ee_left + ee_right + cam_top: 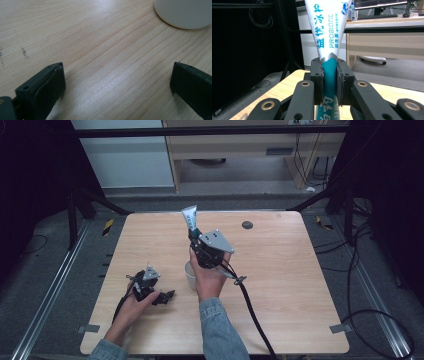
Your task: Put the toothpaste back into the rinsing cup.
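- Your left tongs rest low on the near-left part of the worktop, jaws wide apart with nothing but bare wood between them. Looks parked, probably to keep clear while the other hand works.
- In the left gripper view the white cup sits just past the open jaws, off toward the top right. Not touching.
- Your right tongs are clamped tight on the toothpaste tube, gripping the teal lower section. Pads press it from both sides.
- Tube stands near upright, white crimped end up, so the cap end presumably points down. I can't see the cap.
- From the high view, the right tongs hold the tube raised just behind the cup, which sits mostly under your right hand. My read: you're lining up to drop the tube into the cup, cap first.
- Grip is low on the tube, so the long upper part is free to sway. Go slow on the lowering.
- Far edge: small dark disc on the worktop, well away from the work.
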`<action>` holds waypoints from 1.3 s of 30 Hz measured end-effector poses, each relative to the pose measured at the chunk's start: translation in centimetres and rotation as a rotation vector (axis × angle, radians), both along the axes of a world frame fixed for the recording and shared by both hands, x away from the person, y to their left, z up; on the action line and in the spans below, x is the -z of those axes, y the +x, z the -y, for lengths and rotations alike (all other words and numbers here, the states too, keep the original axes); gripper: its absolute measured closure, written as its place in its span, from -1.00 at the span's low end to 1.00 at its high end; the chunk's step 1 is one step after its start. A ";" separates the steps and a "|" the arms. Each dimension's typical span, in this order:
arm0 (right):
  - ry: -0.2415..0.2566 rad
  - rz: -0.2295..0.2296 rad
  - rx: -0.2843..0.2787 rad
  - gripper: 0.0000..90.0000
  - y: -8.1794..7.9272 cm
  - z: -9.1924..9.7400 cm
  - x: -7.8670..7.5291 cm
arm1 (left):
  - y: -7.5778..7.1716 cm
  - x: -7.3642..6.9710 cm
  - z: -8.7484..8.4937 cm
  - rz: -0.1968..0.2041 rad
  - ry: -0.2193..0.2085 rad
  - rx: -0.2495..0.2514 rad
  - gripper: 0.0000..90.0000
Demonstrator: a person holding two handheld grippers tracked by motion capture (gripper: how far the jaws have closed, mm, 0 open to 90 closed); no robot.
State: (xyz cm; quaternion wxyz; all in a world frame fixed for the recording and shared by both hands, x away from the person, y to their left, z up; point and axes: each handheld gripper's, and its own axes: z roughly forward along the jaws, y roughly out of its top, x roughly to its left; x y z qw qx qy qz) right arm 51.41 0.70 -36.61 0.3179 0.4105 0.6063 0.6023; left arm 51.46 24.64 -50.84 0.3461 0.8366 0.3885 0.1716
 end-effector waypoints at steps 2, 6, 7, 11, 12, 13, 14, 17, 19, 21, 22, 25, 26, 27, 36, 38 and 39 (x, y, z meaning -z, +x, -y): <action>0.001 0.001 -0.004 0.74 0.0 -0.1 0.1 | 0.0 0.0 0.0 0.000 -0.001 -0.004 -1.00; 0.012 -0.001 -0.001 0.74 0.0 0.0 0.7 | 0.0 0.0 0.0 0.001 -0.001 -0.009 -1.00; 0.015 -0.003 -0.001 0.74 0.0 0.0 0.8 | 0.0 0.0 0.0 0.001 -0.001 -0.009 -1.00; 0.020 -0.009 -0.007 0.74 -0.1 -0.2 1.3 | 0.0 0.0 0.0 0.001 -0.001 -0.012 -1.00; 0.018 -0.011 -0.007 0.74 -0.1 -0.3 1.5 | 0.0 0.0 0.0 0.001 -0.002 -0.012 -1.00; 0.013 -0.011 -0.006 0.74 -0.1 -0.4 1.6 | 0.0 0.0 -0.1 0.001 -0.001 -0.013 -1.00; 0.011 -0.011 -0.007 0.74 -0.2 -0.5 1.7 | 0.0 0.0 -0.1 0.001 -0.001 -0.013 -1.00; 0.002 -0.012 -0.002 0.74 -0.2 -0.6 2.0 | 0.0 0.0 -0.1 0.001 -0.001 -0.013 -1.00; -0.014 -0.012 0.008 0.74 -0.3 -0.7 2.2 | 0.0 0.0 -0.1 0.002 -0.001 -0.016 -1.00; -0.013 -0.016 0.010 0.74 -0.2 -0.6 2.4 | 0.0 0.0 -0.1 0.002 0.000 -0.017 -1.00; -0.011 -0.017 0.015 0.74 -0.3 -0.6 2.6 | 0.0 0.0 -0.1 0.002 0.000 -0.018 -1.00; -0.014 -0.019 0.018 0.74 -0.3 -0.7 3.1 | 0.0 0.0 -0.1 0.001 0.002 -0.017 -1.00; -0.018 -0.022 0.016 0.74 -0.4 -0.7 3.2 | 0.0 0.0 -0.1 0.001 0.002 -0.018 -1.00; -0.024 -0.021 0.020 0.74 -0.4 -0.7 3.4 | 0.0 0.0 -0.1 0.001 0.002 -0.018 -1.00; -0.011 -0.030 0.025 0.73 -0.4 -0.3 4.4 | 0.0 0.0 -0.1 -0.001 0.000 -0.020 -1.00; -0.012 -0.034 0.025 0.73 -0.4 -0.4 4.5 | 0.0 0.0 -0.1 -0.001 0.002 -0.020 -1.00; -0.012 -0.037 0.022 0.73 -0.4 -0.4 4.5 | 0.0 0.0 -0.1 -0.001 0.002 -0.020 -1.00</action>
